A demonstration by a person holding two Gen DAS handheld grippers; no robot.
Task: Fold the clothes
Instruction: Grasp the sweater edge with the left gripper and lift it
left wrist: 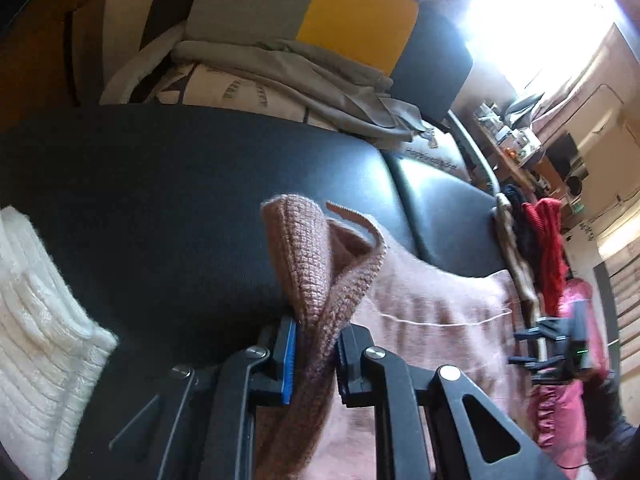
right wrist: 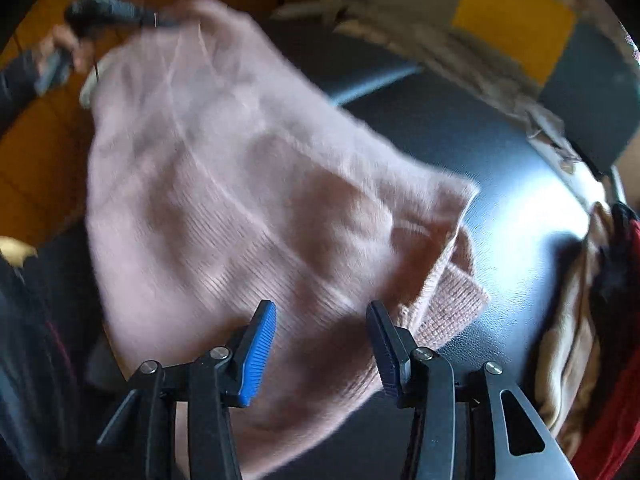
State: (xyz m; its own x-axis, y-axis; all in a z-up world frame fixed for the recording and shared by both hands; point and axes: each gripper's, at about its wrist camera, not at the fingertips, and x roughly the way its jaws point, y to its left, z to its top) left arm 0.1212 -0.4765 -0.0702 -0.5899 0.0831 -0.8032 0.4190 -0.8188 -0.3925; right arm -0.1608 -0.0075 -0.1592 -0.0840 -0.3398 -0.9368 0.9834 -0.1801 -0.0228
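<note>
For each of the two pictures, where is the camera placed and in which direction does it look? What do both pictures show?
Left wrist: sits on the left gripper, looking along its fingers, shut on the pink sweater's knitted edge, across the black surface; the right gripper shows far right.
Right wrist: sits on the right gripper, looking down on the sweater; its fingers stand apart; a hand, blurred, shows top left.
Shared: sweater, black surface, yellow panel.
</note>
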